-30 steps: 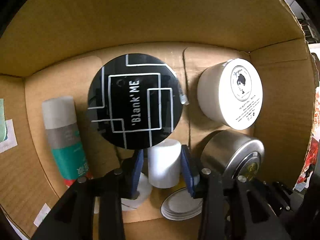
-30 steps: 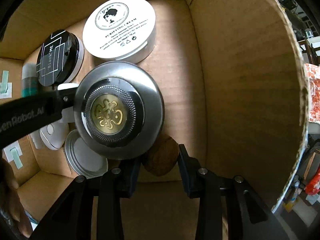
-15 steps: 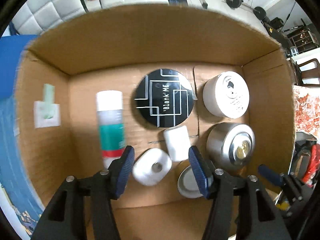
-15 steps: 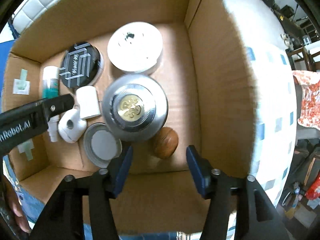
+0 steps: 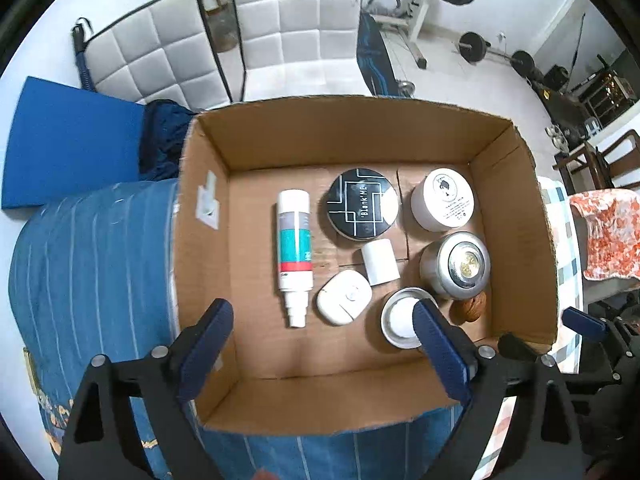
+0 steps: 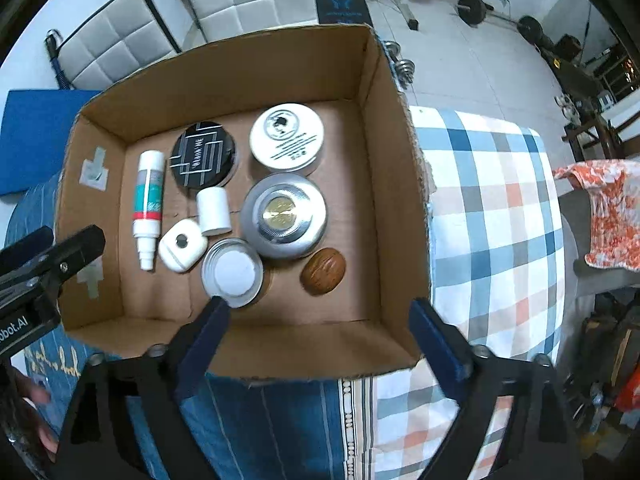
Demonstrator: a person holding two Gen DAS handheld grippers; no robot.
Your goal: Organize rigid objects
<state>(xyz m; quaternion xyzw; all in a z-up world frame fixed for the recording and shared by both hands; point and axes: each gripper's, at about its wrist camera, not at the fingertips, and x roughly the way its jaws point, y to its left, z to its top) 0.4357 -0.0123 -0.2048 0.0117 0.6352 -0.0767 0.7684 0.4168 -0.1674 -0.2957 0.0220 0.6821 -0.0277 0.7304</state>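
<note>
Both grippers now stand above the cardboard box [image 5: 516, 216], pointing down into it; a second earlier both were low inside the box, the left one shut on the small white cylinder and the right one shut beside the wooden nut.

**Left gripper** [image 5: 320, 344]: jaws opening, already wide, with nothing between the pads. The white cylinder [image 5: 380, 262] it was gripping lies released on the box floor, centre of the frame, just below the black "Blank ME" tin [image 5: 362, 204].

**Right gripper** [image 6: 316, 334]: jaws opening, also wide and empty. The brown wooden nut [image 6: 323, 271] sits on the box floor at lower centre of the frame, just below the silver tin with the gold emblem [image 6: 284, 216].

**Box contents, right wrist view:**
- spray tube [image 6: 149, 196] lying flat at the left;
- white cream jar [image 6: 286, 136] at upper centre;
- white rounded case [image 6: 182, 249] just beside the open round lid [image 6: 233, 272], at lower centre.

All items rest inside the box, none stacked as far as the views show.

**Judgement:** two placements appear complete, and both grippers are free for a next pick. No loose item is visible on the striped blue cloth [image 5: 92, 280] or the checked cloth [image 6: 492, 208] around the box, so the task is probably at or near its end.
</note>
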